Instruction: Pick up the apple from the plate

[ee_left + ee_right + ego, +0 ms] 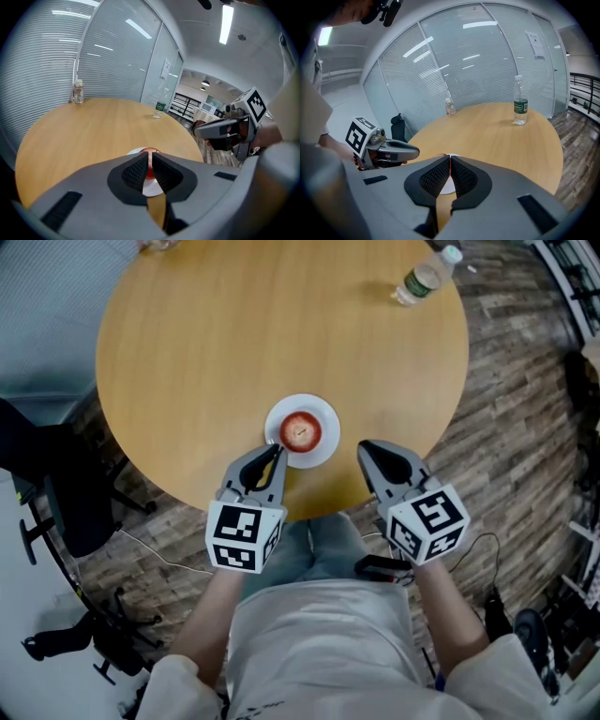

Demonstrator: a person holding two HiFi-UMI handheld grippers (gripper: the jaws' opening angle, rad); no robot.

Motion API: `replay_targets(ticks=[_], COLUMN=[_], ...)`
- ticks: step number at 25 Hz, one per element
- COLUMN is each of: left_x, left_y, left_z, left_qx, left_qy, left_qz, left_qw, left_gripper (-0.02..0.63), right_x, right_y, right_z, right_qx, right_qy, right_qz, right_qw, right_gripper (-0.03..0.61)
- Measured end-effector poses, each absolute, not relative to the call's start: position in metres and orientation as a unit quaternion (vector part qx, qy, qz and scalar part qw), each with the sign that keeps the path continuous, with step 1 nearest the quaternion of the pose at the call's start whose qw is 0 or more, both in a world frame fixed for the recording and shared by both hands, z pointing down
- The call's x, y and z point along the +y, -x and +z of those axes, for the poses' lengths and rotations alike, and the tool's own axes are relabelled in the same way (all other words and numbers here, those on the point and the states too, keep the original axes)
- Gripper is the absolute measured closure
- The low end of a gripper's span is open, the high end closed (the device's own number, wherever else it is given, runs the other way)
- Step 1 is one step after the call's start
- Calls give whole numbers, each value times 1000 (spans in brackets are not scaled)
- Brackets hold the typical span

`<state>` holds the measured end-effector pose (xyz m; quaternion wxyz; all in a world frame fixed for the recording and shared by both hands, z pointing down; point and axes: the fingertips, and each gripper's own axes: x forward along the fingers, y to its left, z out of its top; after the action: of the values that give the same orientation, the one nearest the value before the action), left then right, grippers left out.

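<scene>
A red apple (300, 431) sits on a small white plate (325, 418) near the front edge of a round wooden table (206, 334). My left gripper (277, 450) is shut and holds nothing, its tips at the plate's near-left rim. In the left gripper view the apple (150, 151) shows just past the shut jaws (150, 159), over the plate (135, 152). My right gripper (364, 447) is shut too and holds nothing; it hangs to the right of the plate at the table's edge. In the right gripper view a sliver of the plate (447, 186) shows under its jaws (450, 158).
A plastic water bottle (427, 276) stands at the table's far right edge and a glass (78, 91) at its far left. A dark office chair (66, 493) stands left of the table. Glass walls with blinds lie behind, and wood-plank floor (525, 381) to the right.
</scene>
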<state>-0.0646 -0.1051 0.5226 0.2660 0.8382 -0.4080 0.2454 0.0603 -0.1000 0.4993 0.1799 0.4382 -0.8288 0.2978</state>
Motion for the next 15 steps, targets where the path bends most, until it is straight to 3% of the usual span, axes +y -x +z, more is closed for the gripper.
replay_targets(ticks=[4, 12, 15], left_x=[-108, -115, -119], left_y=[58, 42, 35], left_z=[527, 552, 564], left_qx=[-399, -374, -369], left_qy=[-842, -846, -848], left_qz=[248, 293, 301], left_qw=[266, 240, 232], left_gripper=[541, 305, 270], right_x=[-102, -103, -103], right_y=[-60, -59, -62], right_z=[502, 509, 512], right_qx=[-828, -824, -821], right_qy=[-436, -435, -437], right_qz=[304, 317, 321], right_qw=[180, 178, 178], right_gripper=[548, 548, 548])
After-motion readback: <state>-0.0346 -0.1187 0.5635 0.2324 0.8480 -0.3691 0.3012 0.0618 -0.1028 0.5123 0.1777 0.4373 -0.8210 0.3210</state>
